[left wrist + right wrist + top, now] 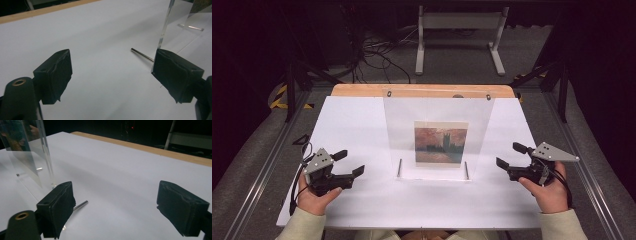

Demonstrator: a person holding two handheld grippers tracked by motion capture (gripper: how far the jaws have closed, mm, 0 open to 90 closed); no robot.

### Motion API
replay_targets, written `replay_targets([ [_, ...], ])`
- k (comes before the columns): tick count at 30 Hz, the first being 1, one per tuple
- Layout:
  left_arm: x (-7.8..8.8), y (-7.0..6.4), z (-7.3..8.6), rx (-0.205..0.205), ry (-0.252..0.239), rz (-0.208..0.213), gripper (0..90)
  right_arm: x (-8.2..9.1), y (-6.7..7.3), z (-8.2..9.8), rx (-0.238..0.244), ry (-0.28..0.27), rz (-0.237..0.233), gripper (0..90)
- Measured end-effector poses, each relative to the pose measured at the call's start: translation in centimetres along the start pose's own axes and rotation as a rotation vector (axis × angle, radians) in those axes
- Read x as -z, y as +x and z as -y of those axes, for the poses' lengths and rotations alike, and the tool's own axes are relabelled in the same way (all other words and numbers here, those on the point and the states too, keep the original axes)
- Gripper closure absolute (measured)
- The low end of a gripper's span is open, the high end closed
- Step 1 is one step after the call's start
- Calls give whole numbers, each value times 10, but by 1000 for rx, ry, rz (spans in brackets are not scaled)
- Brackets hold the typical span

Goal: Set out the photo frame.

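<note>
A clear acrylic frame (pixel 438 135) stands upright in the middle of the white table (pixel 347 125), with its top edge leaning toward the wooden strip (pixel 422 90) at the far side. It holds a small picture (pixel 441 145) in orange and dark tones, perhaps a building against an evening sky; the print is too small to be sure. Two thin metal pins (pixel 399 168) stick out at its base. The left gripper (pixel 349 164) is left of the frame and the right gripper (pixel 508 156) is right of it, each near the base. The jaws of both are spread wide with nothing between them.
</note>
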State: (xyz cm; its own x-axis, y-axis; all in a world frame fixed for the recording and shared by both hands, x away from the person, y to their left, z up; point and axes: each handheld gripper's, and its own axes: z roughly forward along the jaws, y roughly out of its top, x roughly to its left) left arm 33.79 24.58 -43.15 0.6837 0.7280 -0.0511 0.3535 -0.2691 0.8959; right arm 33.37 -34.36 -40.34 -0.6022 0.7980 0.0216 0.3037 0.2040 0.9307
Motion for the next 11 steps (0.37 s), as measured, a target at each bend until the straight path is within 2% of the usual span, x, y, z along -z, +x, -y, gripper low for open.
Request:
replay_targets([
  [3, -6, 6, 7, -2, 10, -12, 162, -4, -5, 17, -34, 7, 8, 139],
  [6, -12, 10, 14, 28, 8, -16, 162, -10, -8, 31, -48, 44, 8, 131],
  [8, -15, 9, 16, 32, 21, -28, 158, -13, -11, 35, -31, 70, 19, 127],
  [11, -16, 8, 15, 29, 18, -41, 154, -13, -12, 36, -48, 54, 16, 108],
])
